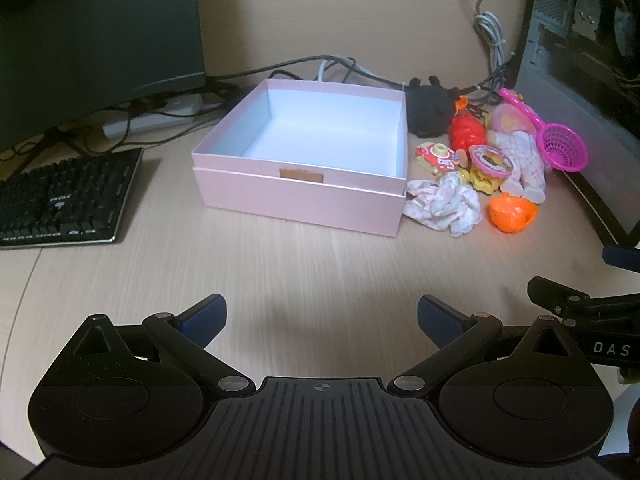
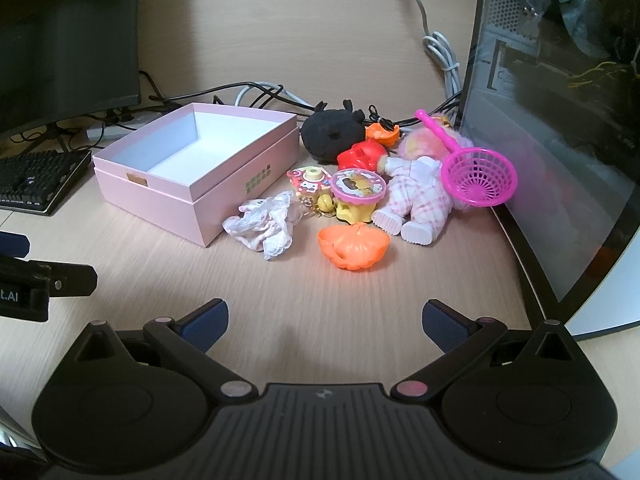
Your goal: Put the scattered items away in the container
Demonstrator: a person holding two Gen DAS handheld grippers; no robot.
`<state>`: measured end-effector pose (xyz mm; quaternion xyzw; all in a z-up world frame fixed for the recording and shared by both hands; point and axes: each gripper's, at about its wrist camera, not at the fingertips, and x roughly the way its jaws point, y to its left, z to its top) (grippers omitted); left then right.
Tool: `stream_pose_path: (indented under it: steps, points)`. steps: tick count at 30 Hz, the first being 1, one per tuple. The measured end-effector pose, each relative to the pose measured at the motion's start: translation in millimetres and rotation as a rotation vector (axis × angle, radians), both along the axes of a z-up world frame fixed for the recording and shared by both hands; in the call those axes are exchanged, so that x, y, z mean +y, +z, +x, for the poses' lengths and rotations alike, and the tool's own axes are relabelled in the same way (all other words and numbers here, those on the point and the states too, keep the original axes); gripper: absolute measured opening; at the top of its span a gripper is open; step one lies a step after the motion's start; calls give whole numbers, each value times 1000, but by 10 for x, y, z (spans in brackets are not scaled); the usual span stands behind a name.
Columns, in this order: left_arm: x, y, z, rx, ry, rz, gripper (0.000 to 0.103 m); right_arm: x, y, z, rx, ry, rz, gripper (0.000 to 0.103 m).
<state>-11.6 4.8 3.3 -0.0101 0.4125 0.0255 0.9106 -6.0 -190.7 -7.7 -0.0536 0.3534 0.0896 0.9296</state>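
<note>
An empty pink box [image 1: 300,200] [image 2: 176,204] stands open on the wooden desk. A pile of toys lies to its right: a white frilly cloth [image 1: 444,204] [image 2: 264,224], an orange pumpkin cup [image 1: 512,212] [image 2: 354,248], a doll in pink checks [image 1: 524,160] [image 2: 416,200], a magenta net scoop [image 1: 560,148] [image 2: 478,178], a black plush [image 1: 430,110] [image 2: 334,132], a red toy [image 1: 466,130] [image 2: 360,156] and a yellow toy with a pink lid [image 1: 490,168] [image 2: 356,192]. My left gripper [image 1: 320,320] is open, well short of the box. My right gripper [image 2: 324,322] is open, short of the pumpkin cup. Neither holds anything.
A black keyboard [image 1: 60,200] [image 2: 36,180] and a dark monitor [image 1: 96,32] [image 2: 68,40] stand at the left. Cables [image 1: 332,68] [image 2: 256,94] run behind the box. A computer case [image 1: 580,80] [image 2: 560,140] walls off the right side, right behind the toys.
</note>
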Motion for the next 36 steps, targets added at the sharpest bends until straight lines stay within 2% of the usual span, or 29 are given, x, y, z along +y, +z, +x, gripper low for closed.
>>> stream_pose_path:
  steps: [24,29,36]
  points:
    - [-77,-10,113,13,10,-18,103,-111,-6,132,-8,33,20,103]
    - [-181,-24,205,12,-71,-48,103,-240,-37,163,11,36,42,103]
    - [-562,-25,538,-46,-218,-62,103,-651,-288,175,119,-29,25,103]
